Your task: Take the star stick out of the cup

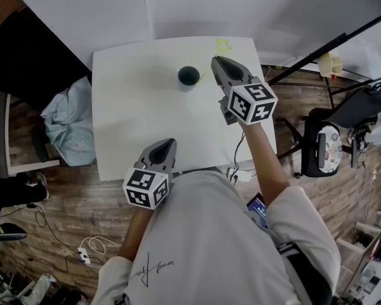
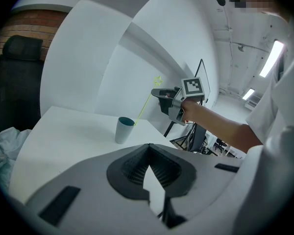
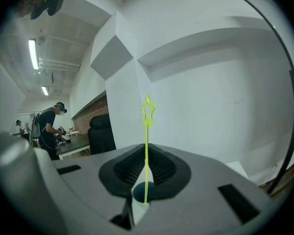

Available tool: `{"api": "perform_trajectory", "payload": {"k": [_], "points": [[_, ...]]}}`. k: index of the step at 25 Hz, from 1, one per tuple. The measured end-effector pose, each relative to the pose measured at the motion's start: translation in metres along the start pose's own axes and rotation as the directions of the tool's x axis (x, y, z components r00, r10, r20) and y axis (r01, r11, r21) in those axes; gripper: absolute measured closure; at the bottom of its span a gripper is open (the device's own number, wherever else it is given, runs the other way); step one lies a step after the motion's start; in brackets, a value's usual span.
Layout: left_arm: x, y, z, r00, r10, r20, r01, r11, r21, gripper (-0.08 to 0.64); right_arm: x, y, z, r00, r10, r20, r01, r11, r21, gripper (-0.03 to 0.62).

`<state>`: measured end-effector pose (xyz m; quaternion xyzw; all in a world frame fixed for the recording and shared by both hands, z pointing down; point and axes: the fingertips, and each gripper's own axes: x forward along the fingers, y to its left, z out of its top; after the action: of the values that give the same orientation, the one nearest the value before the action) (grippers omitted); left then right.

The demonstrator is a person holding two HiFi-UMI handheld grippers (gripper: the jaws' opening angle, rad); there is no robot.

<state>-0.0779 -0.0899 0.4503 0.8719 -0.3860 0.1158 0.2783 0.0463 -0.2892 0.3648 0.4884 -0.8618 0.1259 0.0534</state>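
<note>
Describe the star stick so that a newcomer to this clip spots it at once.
On the white table, one cup stands toward the far edge. The stick leans out of it, up through the right claw. Nothing else there is yellow-green: it is a thin rod topped by a star outline.

Right claw pinching star stick, left claw closed

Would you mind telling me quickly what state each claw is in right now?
Left claw: closed, empty.
Right claw: closed on the star stick, whose lower end is in the cup.
</note>
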Motion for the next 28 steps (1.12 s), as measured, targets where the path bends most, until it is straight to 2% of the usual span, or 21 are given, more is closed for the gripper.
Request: {"api": "perform_trajectory", "payload": {"k": [22, 28], "points": [[0.000, -0.014, -0.004, 1.000, -0.028, -0.013, 0.028, 0.999, 0.034, 0.566, -0.024, 0.011, -0.029, 0.999, 0.002, -0.040, -0.001, 1.000, 0.016, 0.566], [-0.001, -0.017, -0.007, 1.000, -0.024, -0.018, 0.025, 0.997, 0.070, 0.566, -0.031, 0.015, -0.039, 0.998, 0.003, -0.055, -0.002, 1.000, 0.018, 0.566]]}}
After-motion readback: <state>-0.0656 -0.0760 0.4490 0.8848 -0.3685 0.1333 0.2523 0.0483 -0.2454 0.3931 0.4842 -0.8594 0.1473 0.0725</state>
